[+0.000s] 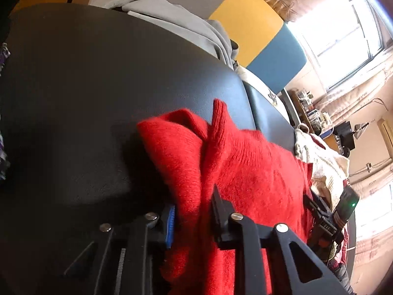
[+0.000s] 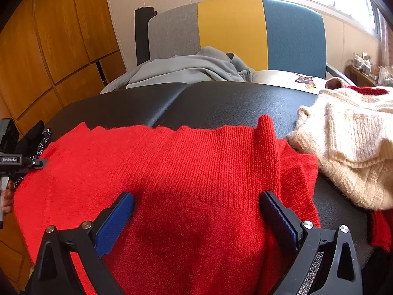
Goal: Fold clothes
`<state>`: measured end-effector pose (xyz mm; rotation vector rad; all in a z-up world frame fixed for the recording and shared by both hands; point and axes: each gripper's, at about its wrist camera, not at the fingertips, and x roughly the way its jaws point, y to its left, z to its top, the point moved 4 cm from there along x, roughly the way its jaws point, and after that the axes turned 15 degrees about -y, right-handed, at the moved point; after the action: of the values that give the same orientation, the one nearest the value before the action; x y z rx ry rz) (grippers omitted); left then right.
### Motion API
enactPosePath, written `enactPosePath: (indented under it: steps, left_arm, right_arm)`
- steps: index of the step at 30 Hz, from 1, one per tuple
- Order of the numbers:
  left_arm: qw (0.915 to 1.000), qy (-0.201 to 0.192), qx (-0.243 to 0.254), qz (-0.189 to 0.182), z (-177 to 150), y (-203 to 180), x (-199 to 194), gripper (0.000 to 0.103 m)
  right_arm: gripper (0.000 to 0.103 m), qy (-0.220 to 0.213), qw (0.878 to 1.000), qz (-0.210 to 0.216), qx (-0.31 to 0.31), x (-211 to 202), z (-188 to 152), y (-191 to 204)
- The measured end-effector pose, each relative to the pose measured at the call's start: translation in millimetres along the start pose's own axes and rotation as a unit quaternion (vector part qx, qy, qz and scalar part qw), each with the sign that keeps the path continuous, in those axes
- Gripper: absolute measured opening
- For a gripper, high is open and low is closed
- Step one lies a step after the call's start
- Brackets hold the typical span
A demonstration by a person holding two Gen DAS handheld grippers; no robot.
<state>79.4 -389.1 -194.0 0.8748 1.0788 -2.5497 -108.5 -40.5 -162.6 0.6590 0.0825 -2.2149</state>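
**Red sweater pinched in my left gripper, right gripper wide over it**

My left gripper (image 1: 194, 209) is clamped on a bunched fold of the red sweater (image 1: 245, 167); the fabric is squeezed between the blue pad (image 1: 171, 223) on one side and the black finger on the other, and it spills over and below both. No gap showing between pads and knit.

My right gripper (image 2: 196, 211) has its jaws spread wide, nothing pinched. Both blue pads (image 2: 115, 221) sit low on the sweater, resting on or just above the knit, I can't tell which. The sweater (image 2: 172, 172) lies spread across the black padded table (image 2: 221, 103), its ribbed edge toward the far side, and one ribbed piece (image 2: 266, 147) sticks up near the right part of that edge.

A cream knit sweater (image 2: 343, 147) is heaped just beside the red one on the right, touching its edge. Behind the table a grey garment (image 2: 196, 68) lies crumpled on a seat with a grey, yellow and blue striped back (image 2: 233, 29). At the left edge of the right wrist view my other gripper (image 2: 14, 159) shows at the sweater's left side.
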Motion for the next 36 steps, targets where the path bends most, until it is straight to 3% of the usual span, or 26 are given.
enactPosePath:
  steps: [3,7,13,18,23,29,36]
  left_arm:
    - [0.9999,-0.003,0.008,0.011,16,-1,-8,0.021]
    - [0.9994,-0.012,0.019,0.025,35,-2,-22,0.021]
    - [0.9988,-0.019,0.024,0.038,58,-10,-39,0.021]
    - [0.9996,-0.018,0.019,0.007,64,-38,-55,0.020]
    - [0.9974,-0.005,-0.017,-0.070,56,-97,-63,0.020]
    - [0.9929,0.009,-0.014,-0.118,35,-177,-43,0.020]
    - [0.9906,0.052,-0.034,-0.122,-3,-234,9,0.020]
  right_arm:
    - [0.103,0.010,0.998,0.063,0.014,-3,5,2]
    - [0.103,0.037,0.984,0.167,0.046,-9,15,0]
    - [0.103,0.082,0.968,0.237,-0.017,-17,21,18]
    - [0.103,0.130,0.955,0.246,-0.106,-10,6,31]
    - [0.103,0.127,0.948,0.232,-0.177,-4,-17,37]
    - [0.103,0.087,0.959,0.238,-0.128,-8,-18,27]
    - [0.103,0.067,0.963,0.240,-0.107,-11,-19,24]
